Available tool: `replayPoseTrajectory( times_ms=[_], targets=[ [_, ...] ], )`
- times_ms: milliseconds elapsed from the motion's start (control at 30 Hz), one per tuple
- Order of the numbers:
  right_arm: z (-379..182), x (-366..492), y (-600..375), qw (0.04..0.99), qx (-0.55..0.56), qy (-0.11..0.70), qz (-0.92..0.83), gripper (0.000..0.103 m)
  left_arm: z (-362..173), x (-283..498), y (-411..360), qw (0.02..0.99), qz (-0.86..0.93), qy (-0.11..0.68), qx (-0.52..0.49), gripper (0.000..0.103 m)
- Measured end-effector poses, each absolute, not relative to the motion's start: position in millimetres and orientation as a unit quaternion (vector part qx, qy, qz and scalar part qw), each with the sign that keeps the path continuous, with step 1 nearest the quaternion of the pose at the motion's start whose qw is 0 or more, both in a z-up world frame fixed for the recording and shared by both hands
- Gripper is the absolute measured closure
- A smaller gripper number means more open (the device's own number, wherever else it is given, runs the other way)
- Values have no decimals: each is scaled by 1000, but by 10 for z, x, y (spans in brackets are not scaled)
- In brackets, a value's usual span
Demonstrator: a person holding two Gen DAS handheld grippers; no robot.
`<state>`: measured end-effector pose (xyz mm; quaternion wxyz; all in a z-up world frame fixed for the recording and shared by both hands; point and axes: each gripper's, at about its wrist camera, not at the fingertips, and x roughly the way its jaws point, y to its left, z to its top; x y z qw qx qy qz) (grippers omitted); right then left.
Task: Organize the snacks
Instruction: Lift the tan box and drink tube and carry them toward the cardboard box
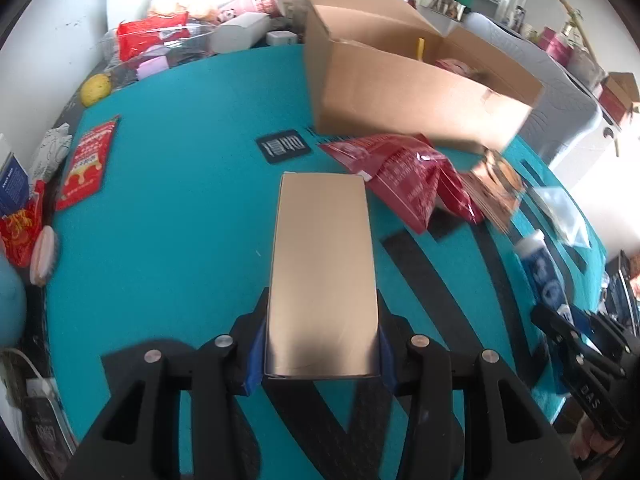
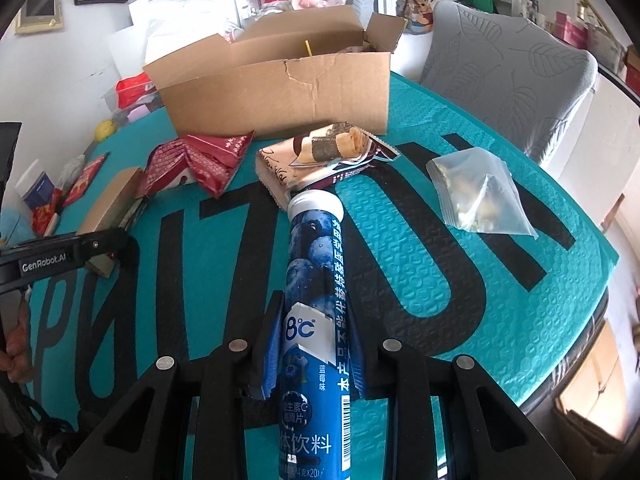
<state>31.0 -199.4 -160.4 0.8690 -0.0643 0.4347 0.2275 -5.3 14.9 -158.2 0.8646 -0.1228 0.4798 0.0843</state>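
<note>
My left gripper (image 1: 322, 340) is shut on a long tan carton (image 1: 324, 272) and holds it above the teal mat; the carton also shows in the right wrist view (image 2: 112, 200). My right gripper (image 2: 316, 344) is shut on a blue blueberry tablet tube (image 2: 316, 288) with a white cap, pointing toward the open cardboard box (image 2: 280, 88). That box stands at the far side of the mat (image 1: 400, 92). Red snack bags (image 1: 404, 176) and a brown wafer-roll pack (image 2: 320, 156) lie in front of the box. A clear bag of pale pieces (image 2: 476, 196) lies to the right.
A red flat packet (image 1: 86, 162), a yellow round fruit (image 1: 95, 89) and a clear bin of packets (image 1: 152, 44) sit along the left edge. A black coaster (image 1: 283, 146) lies mid-mat. A grey leaf-patterned cushion (image 2: 512, 76) stands at the right. The teal mat (image 1: 180, 220) covers the table.
</note>
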Motion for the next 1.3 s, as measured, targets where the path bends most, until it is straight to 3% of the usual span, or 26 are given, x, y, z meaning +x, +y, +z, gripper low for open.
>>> replayPoseTrajectory(
  times_ms=[500, 567, 667, 800, 933, 967, 1000, 1033, 1067, 1100, 1300],
  targets=[
    [-1624, 109, -1997, 865, -80, 433, 240, 74, -1607, -262, -345, 868, 35, 492, -58, 57],
    [-1626, 119, -1975, 866, -84, 431, 239, 73, -1618, -225, -403, 871, 42, 487, -34, 47],
    [-1635, 124, -1913, 866, -93, 429, 241, 58, -1654, -164, -356, 870, 63, 488, -42, 25],
    [-1647, 116, -1828, 864, -103, 429, 244, 42, -1662, -97, -302, 871, 58, 486, -48, 24],
    [-1658, 132, -1786, 863, -105, 428, 245, 38, -1672, -94, -292, 875, 53, 479, -46, 25],
    [-1660, 133, -1780, 864, -108, 427, 245, 39, -1672, -104, -298, 878, 45, 474, -45, 32],
    [-1662, 133, -1773, 865, -112, 425, 244, 47, -1663, -114, -314, 882, 37, 467, -39, 39],
    [-1657, 126, -1767, 867, -123, 418, 242, 53, -1654, -122, -327, 885, 29, 464, -37, 53],
    [-1652, 128, -1765, 868, -124, 416, 243, 68, -1650, -122, -332, 885, 24, 464, -38, 58],
    [-1650, 136, -1779, 868, -119, 416, 243, 75, -1648, -114, -336, 885, 20, 464, -41, 58],
    [-1648, 120, -1785, 868, -121, 414, 246, 75, -1637, -102, -391, 885, 13, 464, -35, 59]
  ],
)
